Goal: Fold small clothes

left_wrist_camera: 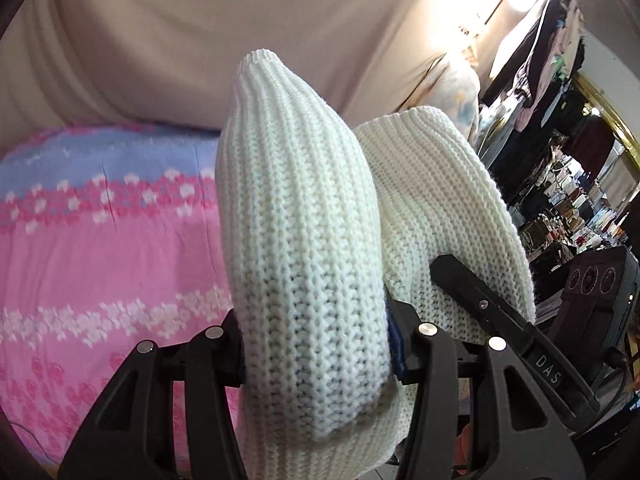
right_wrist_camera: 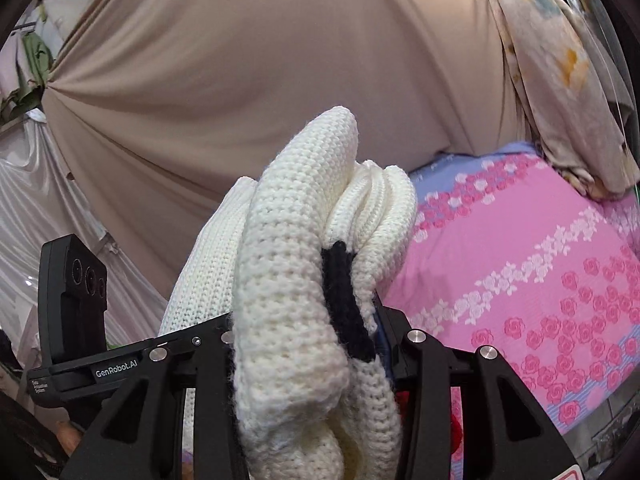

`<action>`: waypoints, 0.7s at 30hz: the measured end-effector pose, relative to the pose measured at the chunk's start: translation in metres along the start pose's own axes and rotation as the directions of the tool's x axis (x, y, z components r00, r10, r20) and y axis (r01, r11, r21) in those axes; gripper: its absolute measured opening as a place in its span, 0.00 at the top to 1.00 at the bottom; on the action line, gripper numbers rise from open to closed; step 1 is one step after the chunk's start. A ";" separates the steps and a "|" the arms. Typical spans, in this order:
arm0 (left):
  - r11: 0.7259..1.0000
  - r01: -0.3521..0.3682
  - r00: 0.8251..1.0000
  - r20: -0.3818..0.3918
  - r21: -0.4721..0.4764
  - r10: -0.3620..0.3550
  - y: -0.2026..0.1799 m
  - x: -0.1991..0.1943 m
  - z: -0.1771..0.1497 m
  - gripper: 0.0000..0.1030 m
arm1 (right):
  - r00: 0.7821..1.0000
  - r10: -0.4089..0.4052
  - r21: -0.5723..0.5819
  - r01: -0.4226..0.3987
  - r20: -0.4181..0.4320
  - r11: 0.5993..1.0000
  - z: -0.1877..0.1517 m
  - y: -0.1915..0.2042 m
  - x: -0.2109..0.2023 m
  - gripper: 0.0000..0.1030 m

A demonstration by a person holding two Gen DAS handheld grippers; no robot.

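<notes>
Clearly both tools have hold of the same white knitted garment point(left_wrist_camera: 304, 264), lifted off the bed point(left_wrist_camera: 100, 248) that lies below and ahead of them. The left hand-held gripper point(left_wrist_camera: 316, 344) is closed on a thick ribbed bunch that stands up between its fingers, with more knit spilling off to its right. The right hand-held gripper point(right_wrist_camera: 312, 344) is likewise clamped on bunched layers, where a black patch point(right_wrist_camera: 346, 300) of knitting shows; what part of the garment that is, I cannot quite tell.

My judgement is that the step in hand is carrying or spreading the piece before a fold. The next move would call for lowering it onto the bedspread and drawing the two grips apart so the knit lies flat, without letting the heavy fabric slip.

Readable writing: "DAS" on the other tool's body seen beside the left one, and "GenRobot.AI" on the one beside the right.
</notes>
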State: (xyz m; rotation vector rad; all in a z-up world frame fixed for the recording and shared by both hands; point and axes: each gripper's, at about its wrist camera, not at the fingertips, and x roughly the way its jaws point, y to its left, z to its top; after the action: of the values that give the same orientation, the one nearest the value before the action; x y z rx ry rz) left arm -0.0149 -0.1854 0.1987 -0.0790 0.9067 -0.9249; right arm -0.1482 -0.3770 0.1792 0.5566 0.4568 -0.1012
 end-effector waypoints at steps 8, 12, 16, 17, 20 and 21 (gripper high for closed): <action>0.996 -0.036 0.980 0.196 0.087 0.019 0.014 -0.090 0.015 0.53 | 0.986 0.103 -0.163 -0.082 0.130 0.983 0.011 0.082 -0.024 0.61; 0.994 -0.061 0.964 0.265 0.094 0.034 0.038 -0.122 0.015 0.53 | 0.974 0.176 -0.199 -0.145 0.145 0.969 0.011 0.113 -0.020 0.60; 0.993 -0.077 0.956 0.288 0.086 0.049 0.074 -0.129 0.010 0.51 | 0.968 0.212 -0.202 -0.183 0.133 0.962 0.003 0.136 0.001 0.60; 0.994 -0.083 0.958 0.279 0.075 0.059 0.086 -0.123 0.007 0.49 | 0.969 0.210 -0.200 -0.183 0.127 0.963 -0.002 0.139 0.011 0.59; 0.990 -0.137 0.967 0.213 -0.012 0.136 0.136 -0.091 -0.011 0.39 | 0.985 0.152 -0.208 -0.132 0.079 0.969 -0.024 0.138 0.054 0.47; 0.983 -0.174 0.966 0.183 -0.053 0.181 0.161 -0.072 -0.025 0.36 | 0.992 0.113 -0.217 -0.099 0.055 0.971 -0.037 0.132 0.072 0.44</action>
State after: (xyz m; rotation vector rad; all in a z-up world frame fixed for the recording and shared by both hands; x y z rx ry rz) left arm 0.0537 -0.0257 0.1610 -0.1120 0.7426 -0.7213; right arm -0.0699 -0.2434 0.1841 0.3635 0.3659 0.0319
